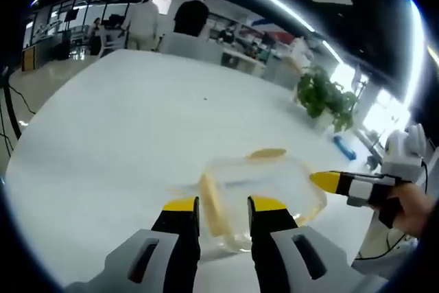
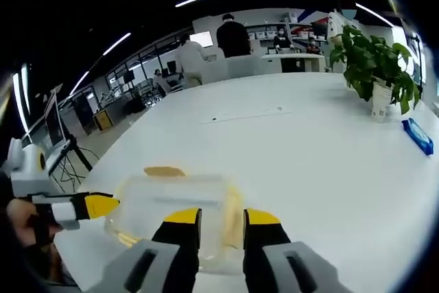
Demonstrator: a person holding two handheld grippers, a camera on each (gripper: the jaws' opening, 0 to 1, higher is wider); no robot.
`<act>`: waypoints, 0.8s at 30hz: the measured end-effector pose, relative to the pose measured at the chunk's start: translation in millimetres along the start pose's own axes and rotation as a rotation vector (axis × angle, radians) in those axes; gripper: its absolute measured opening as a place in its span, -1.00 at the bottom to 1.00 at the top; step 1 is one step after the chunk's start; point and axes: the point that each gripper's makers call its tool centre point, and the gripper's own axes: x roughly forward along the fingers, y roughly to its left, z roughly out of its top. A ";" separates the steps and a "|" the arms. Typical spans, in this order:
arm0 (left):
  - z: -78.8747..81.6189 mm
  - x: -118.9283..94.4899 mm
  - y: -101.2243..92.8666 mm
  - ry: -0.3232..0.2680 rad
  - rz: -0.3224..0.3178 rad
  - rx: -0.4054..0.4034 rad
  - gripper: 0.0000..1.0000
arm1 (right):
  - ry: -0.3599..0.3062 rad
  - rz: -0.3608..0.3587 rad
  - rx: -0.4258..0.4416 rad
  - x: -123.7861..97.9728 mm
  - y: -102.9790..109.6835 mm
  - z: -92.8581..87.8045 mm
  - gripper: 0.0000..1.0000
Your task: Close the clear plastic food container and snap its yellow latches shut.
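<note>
left gripper jaws straddle yellow latch | container

The left gripper and the right gripper face each other from opposite sides, each with jaws slightly parted.

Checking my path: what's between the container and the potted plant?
Bare white table in the right gripper view: nothing sits between the container and the potted plant. The blue object lies off to the side.

left: close, from one end | right: opposite end | shared: container
</note>
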 end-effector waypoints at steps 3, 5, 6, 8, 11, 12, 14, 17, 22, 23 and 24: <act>-2.2 0.4 -2.7 0.009 -0.011 -0.018 -0.43 | 0.015 0.005 -0.025 0.9 0.7 0.1 -0.63; -4.5 2.2 -5.2 0.024 -0.023 -0.033 -0.41 | 0.017 0.008 -0.036 0.7 1.4 0.1 -0.63; -7.6 3.1 -6.9 0.046 -0.037 -0.026 -0.37 | 0.016 0.011 -0.036 1.0 1.4 0.2 -0.63; -7.3 3.5 -6.4 0.052 -0.043 -0.033 -0.35 | 0.019 0.019 -0.042 1.2 1.4 0.1 -0.63; -7.3 4.8 -5.7 0.069 -0.057 -0.034 -0.34 | 0.032 0.027 -0.063 1.2 1.9 0.5 -0.63; -7.5 4.7 -6.1 0.072 -0.058 -0.030 -0.35 | 0.037 0.029 -0.076 1.1 2.4 0.8 -0.63; -7.6 4.4 -6.6 0.075 -0.060 -0.024 -0.35 | 0.047 0.027 -0.102 1.6 3.3 1.7 -0.63; -7.4 4.7 -6.3 0.078 -0.066 -0.024 -0.34 | 0.049 0.022 -0.121 2.0 3.3 2.0 -0.63; -7.0 4.6 -6.6 0.079 -0.066 -0.006 -0.35 | 0.040 -0.005 -0.104 1.7 -1.0 1.6 -0.56; -7.0 4.8 -6.4 0.079 -0.066 -0.006 -0.35 | 0.040 0.016 -0.081 2.0 2.2 0.8 -0.63; -7.0 4.9 -6.2 0.080 -0.067 -0.006 -0.35 | 0.043 0.018 -0.057 1.6 2.3 0.3 -0.62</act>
